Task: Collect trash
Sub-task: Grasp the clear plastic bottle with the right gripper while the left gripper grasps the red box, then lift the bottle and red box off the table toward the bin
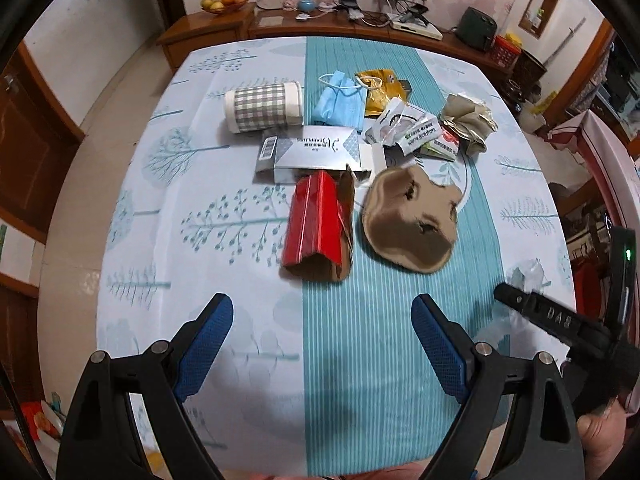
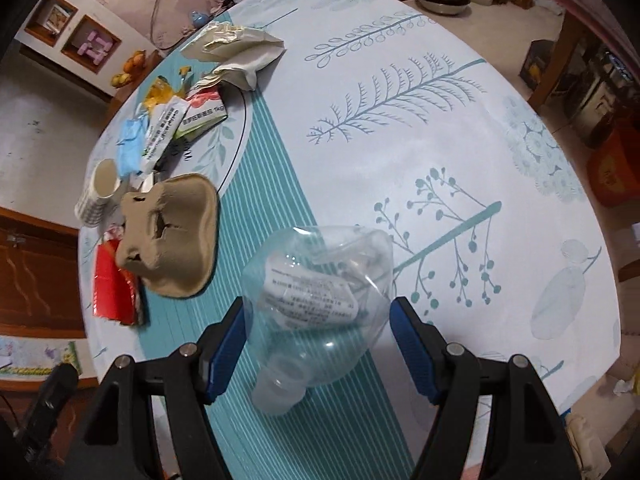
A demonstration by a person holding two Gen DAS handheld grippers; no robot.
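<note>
While the left gripper hangs over the near part of the table with its blue pads wide apart and nothing between them, the right gripper points steeply down at a clear plastic bottle. That bottle lies on its side on the teal stripe of the tablecloth, its neck toward the camera and a white printed label showing through its wall. It sits between the right gripper's spread jaws; the left pad looks to be touching its side, the right pad stands just clear, so it is not clamped.

Further along the table lies the rest of the trash in a loose heap. Nearest the left gripper are a red folded carton and a brown pulp tray, side by side. Behind them rest a silver box, a checked paper cup on its side, a blue face mask, a yellow wrapper, some white printed packets and a crumpled beige paper. A bowl of fruit stands on the wooden sideboard beyond the table
</note>
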